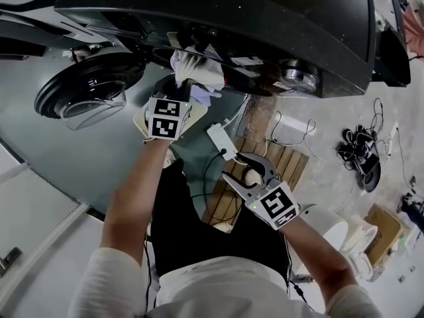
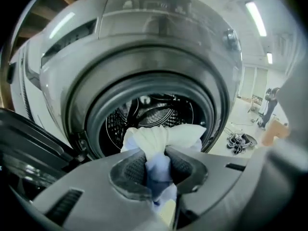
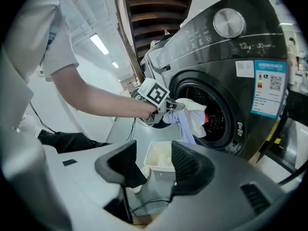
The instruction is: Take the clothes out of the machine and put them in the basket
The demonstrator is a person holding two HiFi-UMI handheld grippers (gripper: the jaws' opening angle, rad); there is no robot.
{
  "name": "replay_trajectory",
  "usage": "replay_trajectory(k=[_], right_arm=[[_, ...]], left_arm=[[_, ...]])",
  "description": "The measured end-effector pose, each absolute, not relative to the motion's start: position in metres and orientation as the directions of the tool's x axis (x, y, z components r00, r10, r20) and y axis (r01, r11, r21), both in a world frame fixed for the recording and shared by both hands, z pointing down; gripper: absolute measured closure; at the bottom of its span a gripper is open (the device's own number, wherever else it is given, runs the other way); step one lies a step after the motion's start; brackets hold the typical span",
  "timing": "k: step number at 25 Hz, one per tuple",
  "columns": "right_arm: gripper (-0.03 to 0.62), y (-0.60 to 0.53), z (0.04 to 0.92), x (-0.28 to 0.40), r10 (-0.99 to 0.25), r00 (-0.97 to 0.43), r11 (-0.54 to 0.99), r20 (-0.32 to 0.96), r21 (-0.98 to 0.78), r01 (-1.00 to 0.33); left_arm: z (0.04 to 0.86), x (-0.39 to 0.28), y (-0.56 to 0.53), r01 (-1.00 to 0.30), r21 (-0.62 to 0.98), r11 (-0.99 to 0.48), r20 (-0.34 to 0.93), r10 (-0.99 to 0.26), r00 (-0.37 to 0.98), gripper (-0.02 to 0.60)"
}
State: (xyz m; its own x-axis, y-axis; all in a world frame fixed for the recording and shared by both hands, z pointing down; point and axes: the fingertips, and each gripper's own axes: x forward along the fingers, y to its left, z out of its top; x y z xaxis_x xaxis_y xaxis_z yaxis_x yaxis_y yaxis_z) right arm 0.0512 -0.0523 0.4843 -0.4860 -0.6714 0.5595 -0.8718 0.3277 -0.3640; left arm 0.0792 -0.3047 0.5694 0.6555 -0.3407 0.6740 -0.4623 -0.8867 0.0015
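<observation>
We are gripping a bunched white cloth [image 2: 163, 137] in the left claw [image 2: 159, 166] — jaws nearly together, pinching the fabric — right at the mouth of the machine [image 2: 144, 47], with the drum [image 2: 149, 112] just beyond the tips. The basket [image 3: 161, 157] below the claw is looking empty, so by our reckoning the job is barely starting, with a red item [image 3: 206, 118] waiting inside. The left arm is reaching forward, claw angled down; the right claw [image 3: 155, 166] is hanging back — jaws apart, holding nothing.
</observation>
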Motion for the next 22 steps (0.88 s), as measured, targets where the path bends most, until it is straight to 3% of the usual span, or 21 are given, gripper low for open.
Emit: replay_trajectory(k=[9, 22], right_arm=[[0.37, -0.056, 0.478, 0.052, -0.658, -0.526, 0.391, 0.539, -0.353, -0.85], [0.37, -0.056, 0.486, 0.015, -0.587, -0.616, 0.49, 0.525, -0.376, -0.787]], left_arm=[[0.532, 0.044, -0.283, -0.521, 0.018, -0.853, 0.621, -0.399, 0.675, 0.505], [0.535, -0.045, -0.278, -0.643, -0.013, -0.766, 0.627, -0.507, 0.592, 0.503]])
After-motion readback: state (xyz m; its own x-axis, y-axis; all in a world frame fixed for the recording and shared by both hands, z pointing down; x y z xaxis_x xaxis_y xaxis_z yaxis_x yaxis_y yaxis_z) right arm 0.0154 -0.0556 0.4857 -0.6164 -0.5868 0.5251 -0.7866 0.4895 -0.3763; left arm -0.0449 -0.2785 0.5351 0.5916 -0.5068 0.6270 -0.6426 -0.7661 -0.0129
